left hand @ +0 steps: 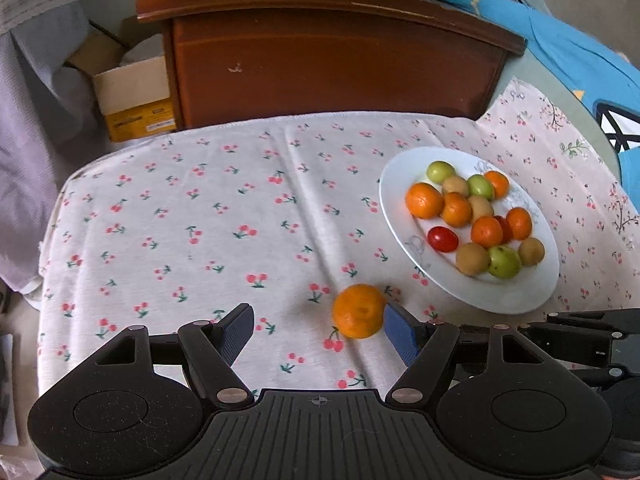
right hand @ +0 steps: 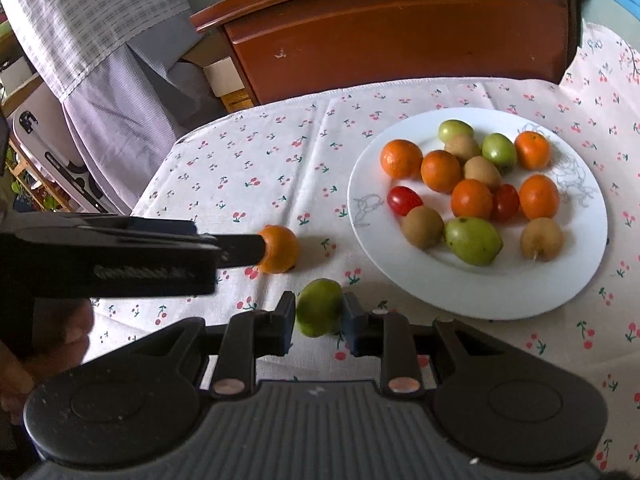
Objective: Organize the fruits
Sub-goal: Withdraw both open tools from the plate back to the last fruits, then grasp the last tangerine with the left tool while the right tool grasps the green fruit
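Observation:
A white plate [left hand: 516,298] [right hand: 472,296] holds several oranges, green fruits, brown kiwis and red tomatoes. A loose orange [left hand: 359,311] [right hand: 282,249] lies on the cherry-print cloth left of the plate. My left gripper [left hand: 320,332] is open, its right pad touching the orange, its left pad well apart from it. My right gripper [right hand: 318,320] is shut on a green fruit [right hand: 319,307], held just above the cloth in front of the plate. The left gripper shows in the right wrist view as a black arm at the left.
A brown wooden cabinet [left hand: 332,56] stands behind the table. A cardboard box [left hand: 132,96] sits on the floor at its left. Grey cloth [right hand: 100,40] hangs at the far left. Blue fabric [left hand: 580,52] lies at the back right. The cherry-print cloth [left hand: 180,220] spreads left of the plate.

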Action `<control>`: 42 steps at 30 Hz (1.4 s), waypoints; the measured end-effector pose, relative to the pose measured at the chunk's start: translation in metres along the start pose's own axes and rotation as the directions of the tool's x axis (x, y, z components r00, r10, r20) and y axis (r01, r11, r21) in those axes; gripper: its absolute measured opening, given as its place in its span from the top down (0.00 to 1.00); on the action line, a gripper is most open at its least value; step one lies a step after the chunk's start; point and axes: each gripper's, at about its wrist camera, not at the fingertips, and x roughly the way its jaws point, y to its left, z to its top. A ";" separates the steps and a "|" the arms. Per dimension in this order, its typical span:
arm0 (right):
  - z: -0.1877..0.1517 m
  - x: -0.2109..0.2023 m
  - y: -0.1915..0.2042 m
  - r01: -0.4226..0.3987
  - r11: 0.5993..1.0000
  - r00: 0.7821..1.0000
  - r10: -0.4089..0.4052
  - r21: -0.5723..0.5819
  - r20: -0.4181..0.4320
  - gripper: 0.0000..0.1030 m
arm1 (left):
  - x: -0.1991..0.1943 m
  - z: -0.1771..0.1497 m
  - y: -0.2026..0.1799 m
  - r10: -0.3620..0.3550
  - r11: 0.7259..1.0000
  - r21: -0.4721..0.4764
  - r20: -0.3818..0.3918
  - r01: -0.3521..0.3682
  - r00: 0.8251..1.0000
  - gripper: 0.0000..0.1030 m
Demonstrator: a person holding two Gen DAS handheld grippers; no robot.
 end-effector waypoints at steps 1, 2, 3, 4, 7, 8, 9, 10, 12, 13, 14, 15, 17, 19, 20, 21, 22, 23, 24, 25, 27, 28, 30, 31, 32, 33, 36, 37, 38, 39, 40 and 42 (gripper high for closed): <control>0.000 0.000 0.000 0.001 1.000 1.000 -0.001 -0.004 0.001 0.74 | 0.002 0.000 0.000 -0.005 1.000 -0.006 -0.003 0.005 1.000 0.31; -0.001 0.001 0.001 0.003 1.000 1.000 -0.003 -0.007 0.003 0.73 | 0.003 0.000 0.001 -0.010 1.000 -0.013 -0.006 0.010 1.000 0.31; -0.001 0.001 0.001 0.001 1.000 1.000 -0.001 -0.009 0.007 0.73 | 0.005 0.001 0.001 -0.015 1.000 -0.022 -0.010 0.014 1.000 0.31; -0.001 0.002 0.001 0.000 1.000 1.000 0.001 -0.012 0.011 0.73 | 0.006 0.001 0.002 -0.016 0.999 -0.029 -0.013 0.016 1.000 0.31; -0.002 0.003 0.002 -0.003 1.000 1.000 0.003 -0.011 0.019 0.73 | 0.007 0.001 0.003 -0.019 0.999 -0.042 -0.014 0.018 1.000 0.31; -0.002 0.004 0.002 -0.002 1.000 1.000 0.003 -0.014 0.021 0.73 | 0.007 0.001 0.003 -0.021 0.999 -0.042 -0.013 0.020 1.000 0.31; -0.002 0.004 0.002 -0.004 1.000 1.000 0.005 -0.018 0.019 0.73 | 0.008 0.001 0.002 -0.023 0.999 -0.041 -0.015 0.022 1.000 0.31; -0.001 0.005 0.003 -0.009 1.000 1.000 0.009 -0.018 0.015 0.72 | 0.009 0.001 0.002 -0.025 0.999 -0.041 -0.018 0.024 1.000 0.32; -0.002 0.005 0.002 -0.009 1.000 1.000 0.009 -0.019 0.009 0.73 | 0.010 0.001 0.001 -0.030 0.999 -0.041 -0.023 0.029 0.999 0.33; -0.002 0.004 0.002 -0.010 1.000 1.000 0.010 -0.022 0.003 0.74 | 0.010 0.001 0.001 -0.034 0.999 -0.041 -0.022 0.033 0.999 0.33; -0.001 0.003 0.001 -0.015 1.000 1.000 0.015 -0.021 -0.005 0.74 | 0.010 0.001 0.000 -0.038 0.999 -0.039 -0.020 0.037 0.999 0.33; -0.001 0.002 0.000 -0.024 1.000 1.000 0.024 -0.016 -0.013 0.74 | 0.009 0.001 -0.002 -0.039 0.999 -0.034 -0.017 0.039 0.999 0.33; -0.001 -0.002 0.001 -0.026 0.999 0.999 0.026 -0.022 -0.019 0.74 | 0.010 0.001 -0.004 -0.035 0.999 -0.022 -0.014 0.035 0.999 0.33; 0.000 -0.006 0.003 -0.013 0.999 1.000 0.012 -0.045 -0.021 0.74 | 0.013 0.001 -0.007 -0.026 1.000 -0.009 -0.020 0.026 0.999 0.37; 0.000 -0.007 0.003 -0.004 0.999 1.000 0.002 -0.054 -0.025 0.74 | 0.015 0.001 -0.008 -0.021 1.000 -0.004 -0.025 0.021 0.999 0.38; -0.001 -0.007 0.003 0.006 0.998 0.999 -0.008 -0.060 -0.031 0.74 | 0.017 0.000 -0.009 -0.018 1.000 -0.002 -0.028 0.018 0.999 0.38; -0.002 -0.006 0.003 0.013 0.998 0.999 -0.016 -0.065 -0.043 0.74 | 0.019 -0.001 -0.009 -0.016 1.000 -0.002 -0.030 0.016 0.999 0.38; -0.004 -0.004 0.003 0.012 0.998 0.999 -0.016 -0.065 -0.052 0.73 | 0.021 -0.001 -0.010 -0.012 1.000 0.000 -0.031 0.012 0.999 0.38; -0.005 -0.003 0.003 0.005 0.998 0.999 -0.008 -0.062 -0.049 0.73 | 0.023 -0.001 -0.010 -0.008 1.000 0.003 -0.030 0.008 1.000 0.38; -0.006 -0.002 0.002 0.002 0.998 0.998 -0.005 -0.056 -0.057 0.72 | 0.024 -0.001 -0.012 -0.003 1.000 0.009 -0.026 0.004 1.000 0.40; -0.007 -0.001 0.002 -0.001 0.999 0.998 -0.002 -0.048 -0.058 0.72 | 0.025 -0.001 -0.014 0.001 1.000 0.023 -0.017 -0.001 1.000 0.42; -0.008 0.000 0.001 -0.004 0.999 0.998 0.001 -0.041 -0.057 0.72 | 0.025 -0.002 -0.015 0.004 0.999 0.032 -0.011 -0.004 1.000 0.44; -0.009 0.002 -0.001 -0.008 1.000 0.998 0.006 -0.020 -0.060 0.72 | 0.026 -0.003 -0.019 0.019 0.998 0.057 0.000 -0.019 1.000 0.46; -0.009 0.002 -0.002 -0.010 1.000 0.998 0.009 -0.012 -0.058 0.72 | 0.027 -0.003 -0.020 0.025 0.997 0.067 0.004 -0.025 1.000 0.48; -0.009 0.002 -0.002 -0.011 1.000 0.998 0.010 -0.008 -0.054 0.72 | 0.027 -0.004 -0.021 0.029 0.997 0.076 0.009 -0.030 1.000 0.50; -0.009 0.002 -0.002 -0.011 1.000 0.999 0.010 -0.009 -0.053 0.72 | 0.027 -0.004 -0.022 0.031 0.996 0.085 0.013 -0.032 0.999 0.54; -0.010 0.003 -0.001 -0.013 1.000 0.999 0.012 -0.010 -0.052 0.73 | 0.027 -0.007 -0.027 0.025 0.994 0.106 0.026 -0.028 0.999 0.64; -0.010 0.003 -0.001 -0.011 1.000 0.999 0.010 -0.009 -0.052 0.74 | 0.026 -0.008 -0.029 0.019 0.993 0.116 0.031 -0.022 0.999 0.70; -0.010 0.003 -0.001 -0.010 1.000 0.999 0.009 -0.011 -0.052 0.74 | 0.025 -0.008 -0.030 0.016 0.992 0.122 0.037 -0.020 0.999 0.70; -0.010 0.002 0.000 -0.010 1.000 0.999 0.009 -0.014 -0.052 0.74 | 0.025 -0.008 -0.031 0.017 0.992 0.124 0.039 -0.022 0.999 0.71; -0.009 0.002 0.000 -0.010 1.000 0.999 0.009 -0.016 -0.052 0.74 | 0.025 -0.008 -0.030 0.016 0.992 0.121 0.040 -0.021 0.999 0.71; -0.009 0.002 -0.001 -0.011 1.000 0.998 0.011 -0.012 -0.055 0.74 | 0.025 -0.006 -0.028 0.006 0.995 0.098 0.036 -0.010 0.999 0.71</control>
